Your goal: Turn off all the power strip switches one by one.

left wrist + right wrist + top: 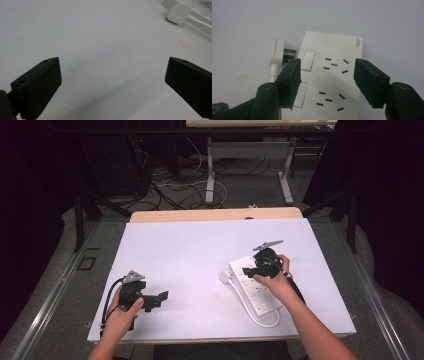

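Note:
A white power strip lies on the white table top at the right, its white plug resting beside its far end. In the right gripper view the power strip shows rocker switches and socket slots, with the plug lying to its left. My right gripper hovers over the strip's far end, open, with nothing between its jaws. My left gripper rests low over the bare table at the left, open wide and empty.
The strip's white cable loops near the table's front edge. The plug and cable show at the top right of the left gripper view. Beyond the table's far edge are desk legs and floor cables.

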`<state>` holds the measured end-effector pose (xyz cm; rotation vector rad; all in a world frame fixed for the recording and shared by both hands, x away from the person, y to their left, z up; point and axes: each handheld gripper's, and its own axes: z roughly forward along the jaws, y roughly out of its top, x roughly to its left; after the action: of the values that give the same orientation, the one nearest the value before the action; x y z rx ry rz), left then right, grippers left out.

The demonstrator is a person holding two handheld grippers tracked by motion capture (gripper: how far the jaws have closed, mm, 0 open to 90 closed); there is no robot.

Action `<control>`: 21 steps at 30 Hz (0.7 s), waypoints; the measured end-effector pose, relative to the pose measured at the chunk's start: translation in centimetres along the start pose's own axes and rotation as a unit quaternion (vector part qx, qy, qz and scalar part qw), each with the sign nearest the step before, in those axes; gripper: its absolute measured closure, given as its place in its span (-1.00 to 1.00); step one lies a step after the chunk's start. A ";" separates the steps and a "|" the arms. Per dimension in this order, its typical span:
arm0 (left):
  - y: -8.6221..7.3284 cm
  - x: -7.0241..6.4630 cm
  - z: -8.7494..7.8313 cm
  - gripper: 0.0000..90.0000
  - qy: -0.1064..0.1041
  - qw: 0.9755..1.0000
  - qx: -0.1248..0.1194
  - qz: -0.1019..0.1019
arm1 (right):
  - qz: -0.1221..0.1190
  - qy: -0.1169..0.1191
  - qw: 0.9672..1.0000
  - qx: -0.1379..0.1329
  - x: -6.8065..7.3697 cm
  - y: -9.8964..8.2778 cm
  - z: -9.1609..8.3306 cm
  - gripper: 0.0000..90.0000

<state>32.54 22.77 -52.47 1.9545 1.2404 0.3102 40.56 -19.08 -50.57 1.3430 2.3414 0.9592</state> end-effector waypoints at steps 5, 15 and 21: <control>0.0 0.1 -0.1 -0.98 0.001 1.000 -0.002 0.000 | -0.007 -0.010 1.000 -0.009 0.0 -0.9 -0.8 -0.38; 0.0 0.2 -0.2 -0.98 0.006 1.000 -0.005 -0.006 | 0.001 -0.011 1.000 -0.027 -0.9 -2.8 -3.3 -0.65; 0.0 0.3 -0.2 -0.98 0.007 1.000 -0.007 -0.006 | 0.018 -0.029 0.998 -0.044 -1.8 -3.9 -4.5 -0.79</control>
<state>32.57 23.11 -52.39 1.9364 1.2546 0.3253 36.51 -23.79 -49.99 1.3650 2.2119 1.0070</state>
